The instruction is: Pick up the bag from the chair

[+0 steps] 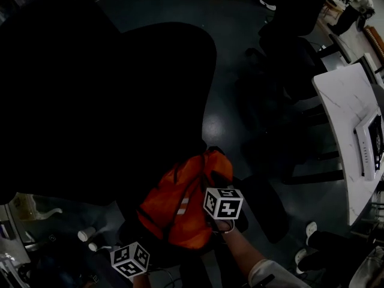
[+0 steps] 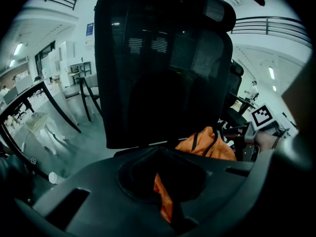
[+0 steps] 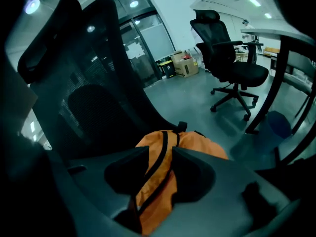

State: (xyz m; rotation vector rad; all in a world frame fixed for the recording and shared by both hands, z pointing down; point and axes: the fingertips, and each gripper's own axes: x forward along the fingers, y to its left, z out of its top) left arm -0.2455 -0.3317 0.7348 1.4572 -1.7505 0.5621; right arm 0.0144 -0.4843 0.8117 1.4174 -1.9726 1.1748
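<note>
Down low, orange bag (image 1: 180,215) before black chair (image 2: 163,68) backrest, left hand-held gripper (image 2: 165,201) and right hand-held gripper (image 3: 158,181) each pinching its fabric, bare floor (image 3: 197,98) open rightward.

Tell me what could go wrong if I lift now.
1. The left hand-held gripper seems to pinch only a thin fold of the bag, which may slip out.
2. The bag's black strap lies near the chair back and might snag there.

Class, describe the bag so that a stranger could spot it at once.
Find the big black mesh-backed office chair. On its seat lies the bag. It is bright orange with black straps, the only vivid thing there.
</note>
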